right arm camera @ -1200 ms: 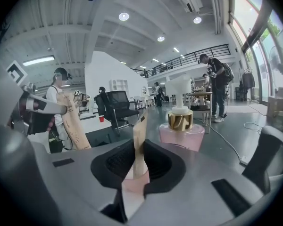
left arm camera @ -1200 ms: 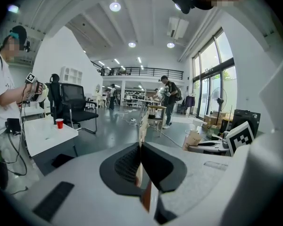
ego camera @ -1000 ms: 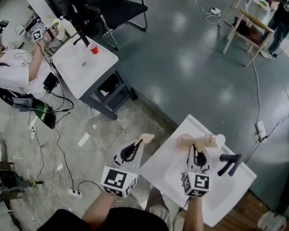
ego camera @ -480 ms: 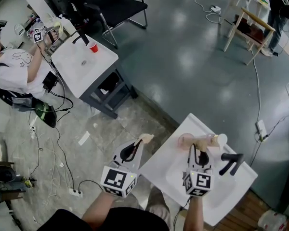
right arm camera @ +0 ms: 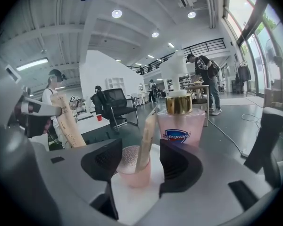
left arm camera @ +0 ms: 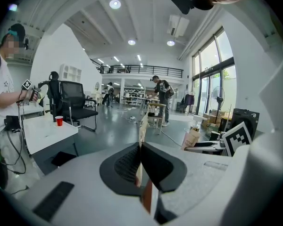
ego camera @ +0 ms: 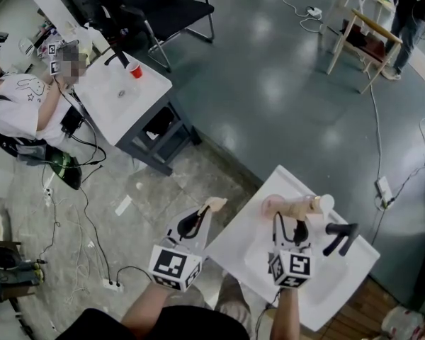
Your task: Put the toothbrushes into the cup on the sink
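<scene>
The first toothbrush [right arm camera: 145, 142], in a pale wrapper, stands leaning in the pink cup [right arm camera: 132, 168]; the cup is on the white tabletop [ego camera: 234, 245] near its far edge, behind the sink [ego camera: 324, 278] and just beside a pink soap bottle [right arm camera: 181, 124]. The right claw [right arm camera: 140, 165] has one jaw on each side of the cup, and the jaws are opening; the pads touch neither the toothbrush nor the cup. A black faucet [ego camera: 338, 234] stands to the right of this claw. The left claw [left arm camera: 140, 149] is closed tight on the second toothbrush [left arm camera: 143, 125], which points forward past the jaws; it hangs in the air left of the tabletop, apart from the cup, above the grey floor [ego camera: 269, 105].
</scene>
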Demonstrator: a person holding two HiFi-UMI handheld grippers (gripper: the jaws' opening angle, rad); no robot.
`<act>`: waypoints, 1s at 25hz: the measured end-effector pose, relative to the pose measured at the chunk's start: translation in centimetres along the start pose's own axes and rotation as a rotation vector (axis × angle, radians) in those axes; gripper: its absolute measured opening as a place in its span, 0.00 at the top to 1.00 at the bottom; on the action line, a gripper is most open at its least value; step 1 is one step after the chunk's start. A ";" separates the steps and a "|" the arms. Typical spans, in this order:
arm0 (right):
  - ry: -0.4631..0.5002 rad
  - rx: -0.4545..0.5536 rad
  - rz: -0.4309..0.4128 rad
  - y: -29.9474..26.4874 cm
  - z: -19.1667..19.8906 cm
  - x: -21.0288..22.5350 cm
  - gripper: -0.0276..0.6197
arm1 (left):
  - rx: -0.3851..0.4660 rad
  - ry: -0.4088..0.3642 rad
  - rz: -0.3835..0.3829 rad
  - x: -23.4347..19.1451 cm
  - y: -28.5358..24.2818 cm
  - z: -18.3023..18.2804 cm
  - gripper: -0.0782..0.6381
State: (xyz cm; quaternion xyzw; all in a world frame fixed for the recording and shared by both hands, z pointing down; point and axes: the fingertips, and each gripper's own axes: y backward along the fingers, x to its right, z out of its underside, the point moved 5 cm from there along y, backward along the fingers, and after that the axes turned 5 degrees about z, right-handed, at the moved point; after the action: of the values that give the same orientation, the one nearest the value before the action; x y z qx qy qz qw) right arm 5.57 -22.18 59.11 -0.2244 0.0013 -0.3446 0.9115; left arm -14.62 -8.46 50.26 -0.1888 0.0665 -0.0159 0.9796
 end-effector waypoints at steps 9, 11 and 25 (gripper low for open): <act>0.004 0.023 0.020 1.2 -0.6 -0.1 0.59 | 0.014 -0.008 0.013 0.3 0.6 -0.5 0.88; 0.005 0.026 0.028 1.7 -0.9 -0.3 0.59 | 0.021 -0.010 0.024 0.4 0.8 -0.8 0.88; 0.016 0.154 0.155 8.0 -6.8 -0.2 0.60 | 0.100 -0.070 0.142 2.7 2.4 -5.8 0.88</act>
State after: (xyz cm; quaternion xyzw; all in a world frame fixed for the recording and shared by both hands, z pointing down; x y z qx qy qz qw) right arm 9.32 -19.56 49.65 -0.1500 -0.0008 -0.2741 0.9499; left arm -12.77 -8.51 43.69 -0.1349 0.0445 0.0567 0.9882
